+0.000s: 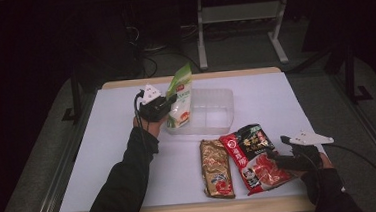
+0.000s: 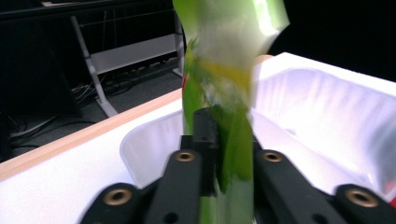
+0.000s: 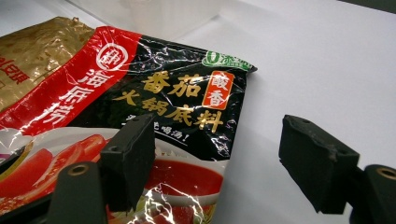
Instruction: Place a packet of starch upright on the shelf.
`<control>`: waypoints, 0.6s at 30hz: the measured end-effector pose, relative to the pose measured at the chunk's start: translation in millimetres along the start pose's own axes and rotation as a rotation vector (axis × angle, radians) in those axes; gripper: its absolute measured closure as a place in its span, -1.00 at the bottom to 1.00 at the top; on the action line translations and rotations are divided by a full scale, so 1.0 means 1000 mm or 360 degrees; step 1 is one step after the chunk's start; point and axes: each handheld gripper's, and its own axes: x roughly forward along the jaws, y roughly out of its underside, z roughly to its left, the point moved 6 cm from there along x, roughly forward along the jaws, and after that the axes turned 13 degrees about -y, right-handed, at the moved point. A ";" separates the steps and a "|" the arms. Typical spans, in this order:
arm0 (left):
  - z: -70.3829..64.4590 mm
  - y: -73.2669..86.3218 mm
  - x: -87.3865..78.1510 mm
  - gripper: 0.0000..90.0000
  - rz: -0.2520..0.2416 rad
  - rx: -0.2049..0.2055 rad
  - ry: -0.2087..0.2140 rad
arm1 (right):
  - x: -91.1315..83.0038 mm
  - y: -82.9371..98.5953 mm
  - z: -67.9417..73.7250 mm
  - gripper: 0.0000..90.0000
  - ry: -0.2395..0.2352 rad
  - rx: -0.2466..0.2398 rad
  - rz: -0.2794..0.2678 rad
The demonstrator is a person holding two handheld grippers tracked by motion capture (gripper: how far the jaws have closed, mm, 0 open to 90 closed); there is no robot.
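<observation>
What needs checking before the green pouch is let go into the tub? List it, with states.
1. Left gripper shut on green pouch: ok.
2. Pouch over clear tub, not the table: ok; its lower end is at the tub's left part.
3. Pouch bottom touching the tub floor: cannot tell.
4. Tub free of other things: ok.
5. Right gripper clear of the tub: ok; it is open at the red-black packet, one of its fingers over the packet's edge.
6. Gold packet flat on the table: ok.
</observation>
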 end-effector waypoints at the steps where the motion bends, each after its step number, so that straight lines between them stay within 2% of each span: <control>1: 0.001 0.001 -0.001 0.91 0.0003 0.0006 -0.0007 | 0.000 0.000 0.000 -0.40 0.0001 0.0000 0.0003; 4: 0.002 0.005 -0.004 0.96 0.0008 0.0010 0.0011 | 0.000 0.000 0.001 -0.38 -0.0002 0.0000 0.0002; 8: 0.002 0.008 -0.007 0.98 0.0019 0.0012 -0.0015 | -0.001 -0.002 0.000 -0.34 -0.0014 0.0014 -0.0012; 14: 0.000 0.012 -0.012 0.98 0.0026 -0.0059 -0.0006 | 0.001 0.000 0.000 -0.32 -0.0022 0.0001 0.0009; 16: -0.002 0.012 -0.014 0.98 0.0033 -0.0046 -0.0029 | 0.001 0.000 0.000 -0.32 -0.0019 0.0003 0.0012; 18: -0.003 0.012 -0.015 0.98 0.0034 -0.0052 -0.0018 | 0.001 0.000 0.000 -0.32 -0.0020 0.0001 0.0015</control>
